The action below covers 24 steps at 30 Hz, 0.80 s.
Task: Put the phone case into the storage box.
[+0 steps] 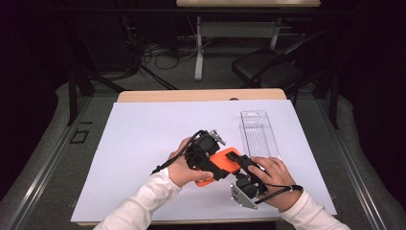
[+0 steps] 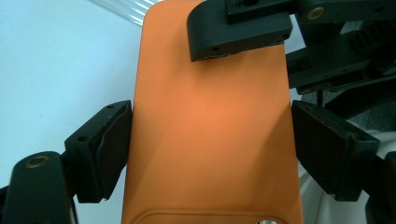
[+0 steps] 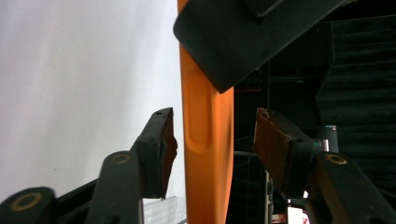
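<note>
white table sheet (image 1: 143,143) under smooth orange phone case (image 2: 210,130), left fingers (image 2: 112,144) clamped on its edges, right fingers (image 3: 161,149) open astride it

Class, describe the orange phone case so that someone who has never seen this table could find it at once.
Start at the white sheet covering the table, then look near its front edge where the two hands meet. The orange phone case is held there, the left gripper clamped across its width and the right gripper straddling its edge. It is the sole brightly coloured thing; the plastic tray beside it is clear.
</note>
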{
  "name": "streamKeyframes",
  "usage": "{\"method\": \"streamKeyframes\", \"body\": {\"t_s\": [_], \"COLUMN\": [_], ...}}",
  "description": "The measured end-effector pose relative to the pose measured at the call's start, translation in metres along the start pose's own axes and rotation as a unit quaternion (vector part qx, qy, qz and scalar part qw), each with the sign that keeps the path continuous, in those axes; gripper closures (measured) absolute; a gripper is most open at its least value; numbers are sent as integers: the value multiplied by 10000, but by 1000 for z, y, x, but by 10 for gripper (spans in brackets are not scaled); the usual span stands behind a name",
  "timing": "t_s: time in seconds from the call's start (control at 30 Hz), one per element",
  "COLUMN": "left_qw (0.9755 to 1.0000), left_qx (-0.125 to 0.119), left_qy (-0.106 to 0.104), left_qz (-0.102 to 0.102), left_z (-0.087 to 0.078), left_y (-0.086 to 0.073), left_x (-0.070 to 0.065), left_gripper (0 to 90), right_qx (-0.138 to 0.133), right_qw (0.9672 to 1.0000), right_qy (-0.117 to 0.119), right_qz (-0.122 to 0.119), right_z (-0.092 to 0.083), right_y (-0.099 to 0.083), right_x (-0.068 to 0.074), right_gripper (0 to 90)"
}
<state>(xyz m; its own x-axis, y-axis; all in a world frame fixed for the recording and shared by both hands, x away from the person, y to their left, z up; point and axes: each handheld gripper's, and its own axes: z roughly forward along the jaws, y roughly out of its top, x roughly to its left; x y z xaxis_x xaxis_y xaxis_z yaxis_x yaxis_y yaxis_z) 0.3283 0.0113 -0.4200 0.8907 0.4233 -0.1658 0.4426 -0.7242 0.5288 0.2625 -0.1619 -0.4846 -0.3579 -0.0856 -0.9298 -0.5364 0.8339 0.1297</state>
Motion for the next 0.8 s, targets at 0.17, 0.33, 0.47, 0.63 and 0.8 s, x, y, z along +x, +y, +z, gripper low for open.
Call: {"method": "streamKeyframes", "body": {"t_s": [0.17,0.33,0.47,0.63,0.8], "left_qw": [10000,10000,10000,9999,9999], "left_qx": [1,1,-11,-19,-37], "left_qy": [-35,-64,-79,-130,-147], "left_qz": [15,32,18,-9,-15], "left_z": [0,1,1,2,2], "left_y": [1,1,1,1,2], "left_x": [-3,-3,-3,-4,-4], "left_gripper": [160,160,161,160,161], "right_qx": [-34,-28,-2,-17,12], "right_qw": [9999,9997,9997,9995,9993], "right_qy": [-112,-165,-183,-229,-259], "right_qz": [-72,-181,-186,-217,-274], "right_z": [-1,-1,-1,0,0], "right_y": [-1,-2,-2,-3,-3], "right_x": [0,0,2,3,5], "right_gripper": [516,538,556,588,627]}}
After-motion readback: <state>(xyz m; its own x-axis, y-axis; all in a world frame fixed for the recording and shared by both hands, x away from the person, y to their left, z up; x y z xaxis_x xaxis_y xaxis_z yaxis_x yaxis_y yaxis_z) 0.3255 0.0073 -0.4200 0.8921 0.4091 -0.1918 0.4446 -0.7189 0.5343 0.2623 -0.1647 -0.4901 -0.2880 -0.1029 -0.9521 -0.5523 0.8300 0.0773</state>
